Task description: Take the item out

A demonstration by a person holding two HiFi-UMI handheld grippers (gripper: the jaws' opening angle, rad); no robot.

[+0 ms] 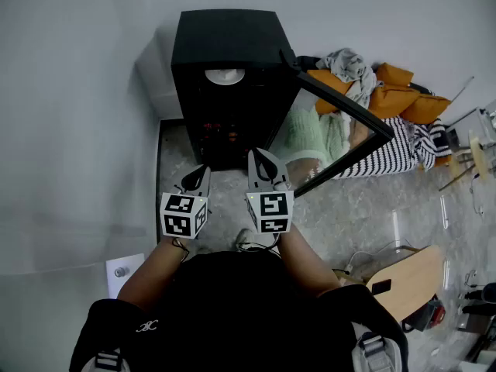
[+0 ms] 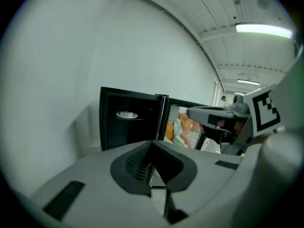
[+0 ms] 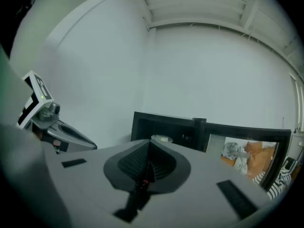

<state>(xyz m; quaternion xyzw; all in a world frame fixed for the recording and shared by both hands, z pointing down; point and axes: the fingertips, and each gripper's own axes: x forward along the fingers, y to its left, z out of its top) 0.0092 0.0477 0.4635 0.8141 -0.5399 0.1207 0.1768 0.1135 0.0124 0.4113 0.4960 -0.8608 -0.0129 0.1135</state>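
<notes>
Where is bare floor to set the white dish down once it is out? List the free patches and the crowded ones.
Free: the grey floor in front of the black cabinet, and the stretch below the open door. Crowded: the clothes pile behind the door, and the wooden board with cables lower right.

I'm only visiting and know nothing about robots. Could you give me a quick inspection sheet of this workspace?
Surface: grey stone-pattern floor.
Job's things: black cabinet, its glass door swung open; white dish on the upper shelf, untouched.
Clutter: clothes heap and striped fabric at right; wooden board.
Grippers: left gripper and right gripper both shut, empty, held before the cabinet.
Cables: thin cable on the floor.
Surroundings: plain white wall.
</notes>
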